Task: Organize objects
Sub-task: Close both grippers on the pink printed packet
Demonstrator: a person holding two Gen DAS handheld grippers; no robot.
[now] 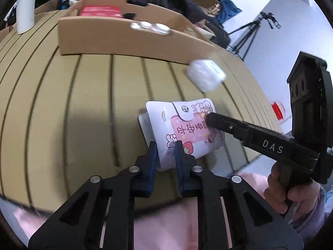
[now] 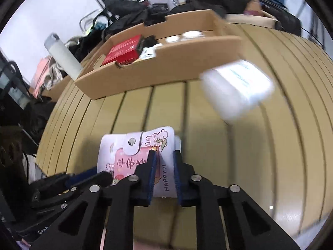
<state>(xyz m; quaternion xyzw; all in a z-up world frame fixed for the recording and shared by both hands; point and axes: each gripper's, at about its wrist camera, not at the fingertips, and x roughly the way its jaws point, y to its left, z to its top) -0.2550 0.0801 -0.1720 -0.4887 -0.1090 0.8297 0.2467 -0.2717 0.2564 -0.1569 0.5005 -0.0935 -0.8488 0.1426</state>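
A white card wallet [image 1: 183, 129] with pink cartoon print and a snap button is held above the slatted table. My left gripper [image 1: 166, 145] is shut on its near edge. My right gripper [image 2: 164, 156] is shut on its other edge [image 2: 166, 166]; its finger shows in the left wrist view [image 1: 229, 125]. A white plastic-wrapped packet [image 1: 205, 75] lies on the table beyond the wallet and shows blurred in the right wrist view [image 2: 237, 87].
An open cardboard box [image 1: 124, 41] stands at the back of the table with a red box [image 2: 124, 50] and small round lids [image 1: 152, 27] inside. A white bottle [image 2: 62, 56] stands at the left. Bags and a tripod [image 1: 249, 35] are behind.
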